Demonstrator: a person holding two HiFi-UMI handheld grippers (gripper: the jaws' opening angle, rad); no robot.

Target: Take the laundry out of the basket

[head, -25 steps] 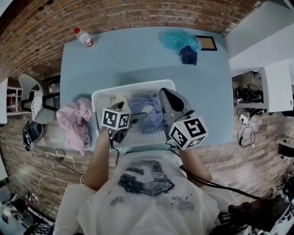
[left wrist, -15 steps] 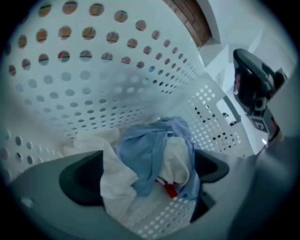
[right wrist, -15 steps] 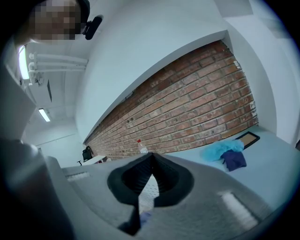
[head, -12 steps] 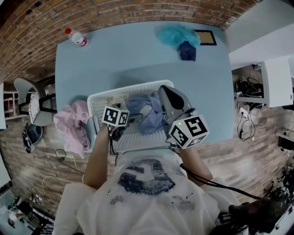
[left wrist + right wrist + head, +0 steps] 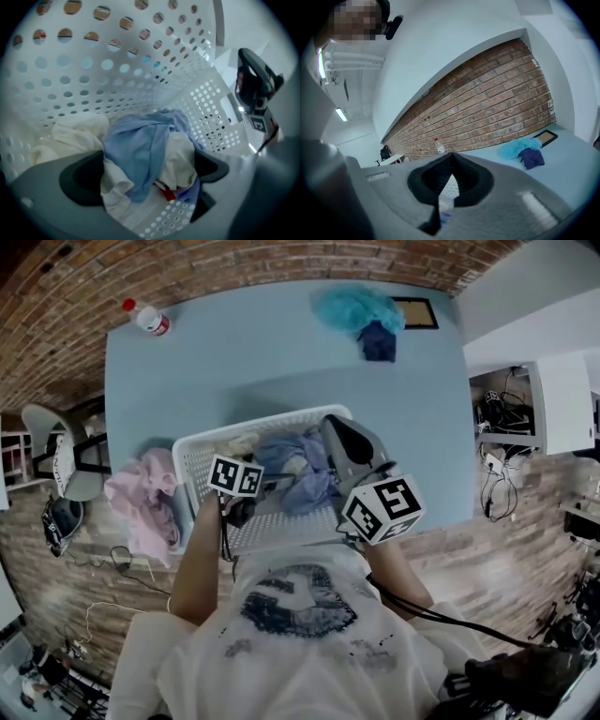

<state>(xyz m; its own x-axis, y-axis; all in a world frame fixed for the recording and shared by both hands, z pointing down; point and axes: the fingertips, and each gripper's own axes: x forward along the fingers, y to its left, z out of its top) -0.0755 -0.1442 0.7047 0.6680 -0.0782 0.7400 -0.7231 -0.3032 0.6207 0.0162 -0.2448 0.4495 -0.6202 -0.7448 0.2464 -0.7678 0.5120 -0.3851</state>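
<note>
A white perforated laundry basket [image 5: 251, 426] stands on the blue table [image 5: 234, 352] in front of the person. Inside lies a heap of light-blue cloth [image 5: 140, 145] and white cloth [image 5: 180, 159], with a bit of red [image 5: 166, 193] underneath. My left gripper [image 5: 147, 173] is down in the basket, open, its jaws wide apart on either side of the heap; its marker cube [image 5: 234, 476] shows in the head view. My right gripper [image 5: 332, 427] hovers over the basket's right side, shut on nothing, and points toward the brick wall [image 5: 497, 108].
A pink garment [image 5: 141, 498] lies on the table left of the basket. A teal cloth [image 5: 356, 307] and a navy one [image 5: 378, 341] lie at the far edge beside a framed picture [image 5: 418, 313]. A bottle [image 5: 145, 318] stands at the far left corner.
My left gripper has sunk a little deeper into the basket. The right gripper has stayed about where it was. The head view has drifted slightly.
</note>
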